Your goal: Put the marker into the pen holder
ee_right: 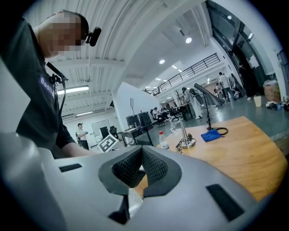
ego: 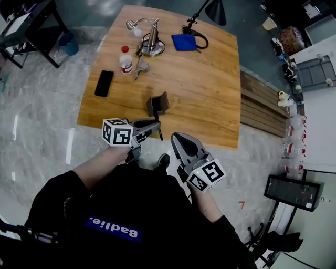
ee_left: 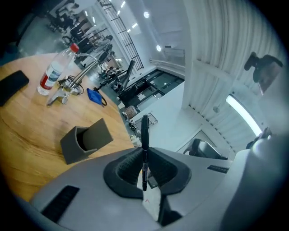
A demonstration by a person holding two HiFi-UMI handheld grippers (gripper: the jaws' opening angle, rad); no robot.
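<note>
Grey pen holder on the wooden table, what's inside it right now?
Nothing shows in the visible hollow of the grey pen holder; its front wall covers the bottom. The black marker is clamped in the left gripper, not in the holder.

Wooden table [ego: 210,94], pale marbled floor [ego: 37,121], ceiling strip lights [ee_left: 244,118]

Wooden table [ego: 210,89] w/ black phone [ego: 104,83] flat near its left edge; plastic bottle [ego: 125,59], red cap & white label, upright just right of phone. Behind bottle, chrome stand [ego: 151,39] on round base. Blue cloth [ego: 184,42] right of stand, beside black cable loop [ego: 202,42]. Black lamp [ego: 215,10] at far edge.
</note>
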